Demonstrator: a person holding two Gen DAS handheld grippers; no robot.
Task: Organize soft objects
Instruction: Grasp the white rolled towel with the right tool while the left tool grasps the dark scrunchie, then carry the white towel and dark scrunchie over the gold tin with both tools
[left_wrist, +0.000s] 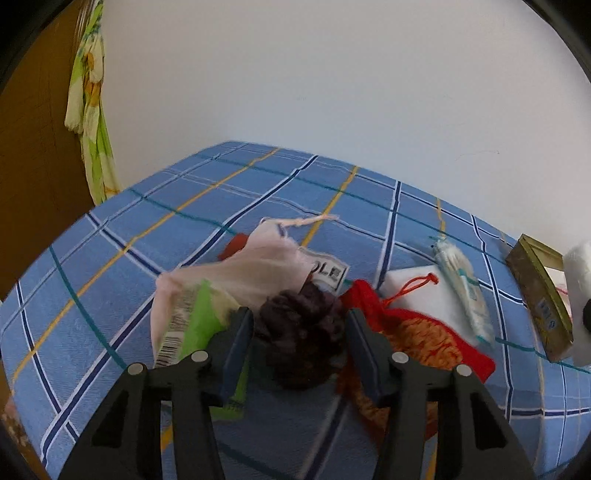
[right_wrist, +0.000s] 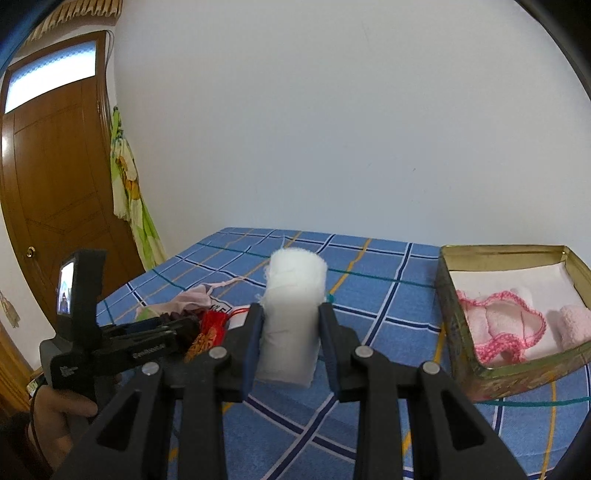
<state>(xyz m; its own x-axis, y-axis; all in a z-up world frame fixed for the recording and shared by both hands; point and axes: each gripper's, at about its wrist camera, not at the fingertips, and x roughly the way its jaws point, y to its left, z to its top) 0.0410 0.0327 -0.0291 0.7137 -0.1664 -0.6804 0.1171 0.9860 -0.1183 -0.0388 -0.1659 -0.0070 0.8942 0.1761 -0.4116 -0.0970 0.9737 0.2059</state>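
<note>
Your left gripper (left_wrist: 300, 332) sits at the lower centre of its own view with a dark maroon fluffy bundle (left_wrist: 301, 334) between its fingers; the pads stand at the bundle's two sides, but you cannot tell from this view whether they press on it. Around the bundle that view shows a heap on the blue checked cloth (left_wrist: 122, 266): a pale pink mesh drawstring bag (left_wrist: 236, 266) with a green packet (left_wrist: 195, 325) inside to the left, a red and orange embroidered pouch (left_wrist: 424, 332) to the right, a flat white cloth (left_wrist: 413, 288) behind the pouch, and a white packet with teal print (left_wrist: 463, 291) further right. The right wrist view shows that heap only as a small cluster at the left middle, half hidden behind your left gripper (right_wrist: 184, 326), which you hold in your hand (right_wrist: 55, 417) at the lower left. What the right view gives you instead is your right gripper (right_wrist: 290, 332), clamped on an upright white fluffy roll (right_wrist: 293, 314) at the frame's centre. At its right edge it shows the inside of the open gold tin box (right_wrist: 480, 373), holding a pink crocheted piece (right_wrist: 495, 325) and a pale pink towel roll (right_wrist: 574, 326) on white lining. The left view catches only the tin's outer wall (left_wrist: 537, 295) at its right edge. A wooden door (right_wrist: 55, 192) fills the right view's left side.
</note>
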